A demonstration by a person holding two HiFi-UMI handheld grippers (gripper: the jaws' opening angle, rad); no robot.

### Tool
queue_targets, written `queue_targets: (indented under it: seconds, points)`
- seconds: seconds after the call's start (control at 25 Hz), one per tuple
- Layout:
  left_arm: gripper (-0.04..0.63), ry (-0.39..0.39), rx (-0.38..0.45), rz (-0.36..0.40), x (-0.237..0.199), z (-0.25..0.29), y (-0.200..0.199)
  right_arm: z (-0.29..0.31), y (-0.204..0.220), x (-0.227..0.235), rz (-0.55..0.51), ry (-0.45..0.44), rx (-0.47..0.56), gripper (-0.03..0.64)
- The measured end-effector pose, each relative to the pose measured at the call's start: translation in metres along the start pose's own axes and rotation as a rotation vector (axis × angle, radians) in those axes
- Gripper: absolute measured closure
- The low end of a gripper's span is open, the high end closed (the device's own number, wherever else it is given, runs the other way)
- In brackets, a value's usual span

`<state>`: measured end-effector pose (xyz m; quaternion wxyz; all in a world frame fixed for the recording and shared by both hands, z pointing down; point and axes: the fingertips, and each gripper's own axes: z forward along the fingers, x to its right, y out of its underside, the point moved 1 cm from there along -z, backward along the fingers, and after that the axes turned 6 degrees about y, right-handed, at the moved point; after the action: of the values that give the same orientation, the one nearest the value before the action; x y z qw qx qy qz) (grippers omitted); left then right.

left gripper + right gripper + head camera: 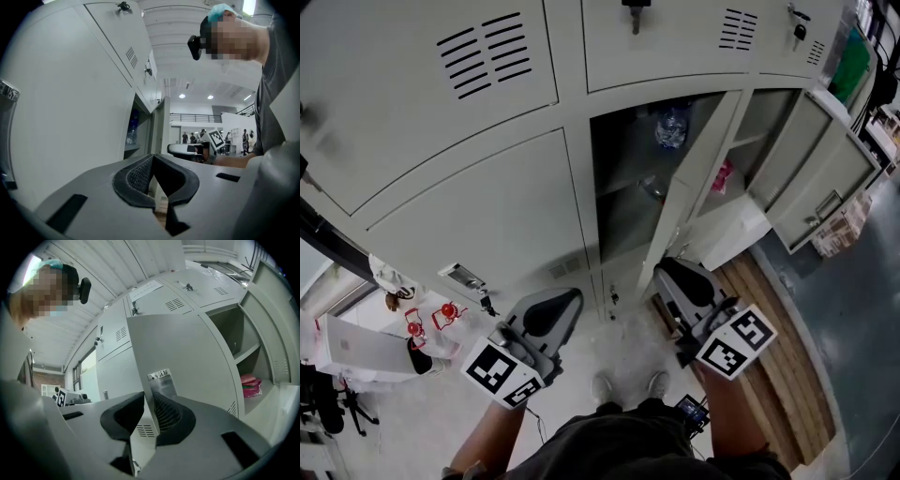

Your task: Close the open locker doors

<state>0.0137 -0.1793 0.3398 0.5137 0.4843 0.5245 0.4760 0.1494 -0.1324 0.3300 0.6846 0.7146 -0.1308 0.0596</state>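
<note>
At nine o'clock in the head view, the closed door (478, 225) of the lower left locker sits flush and needs nothing. Just below it, toward seven o'clock, the left claw (551, 309) hangs with its jaws a little apart. The left gripper view shows only an empty wedge of gap in that claw (152, 176), with the locker fronts running off toward eleven o'clock. It looks parked out of the swing path, free to press a panel flat later.

At the centre, one locker stands open with a water bottle (672, 122) on its upper shelf at twelve o'clock. The middle door (689, 187) is swung out toward the person and seen almost edge-on. The right claw (680, 281), at five o'clock, meets the low free edge of that door. In the right gripper view the thin sheet of the middle door (178, 348) runs straight between the jaws of the right claw (149, 413), which press on it from both sides. I judge that a grip on the free edge gives the easiest swing and keeps the panel from drifting as it is pushed home.

At two o'clock the far door (820, 178) hangs wide open. A pink bundle (722, 175) lies on the shelf inside, well back from the opening, so it should not block the shut. That door is not yet dealt with.
</note>
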Motion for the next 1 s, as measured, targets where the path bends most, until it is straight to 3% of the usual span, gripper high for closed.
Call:
queue_targets:
  seconds: [1.0]
  points:
    - [0.586,-0.026,-0.003,-0.008,-0.009,-0.003,0.002,0.013,0.004,-0.001,0.009,-0.030,-0.007,0.548]
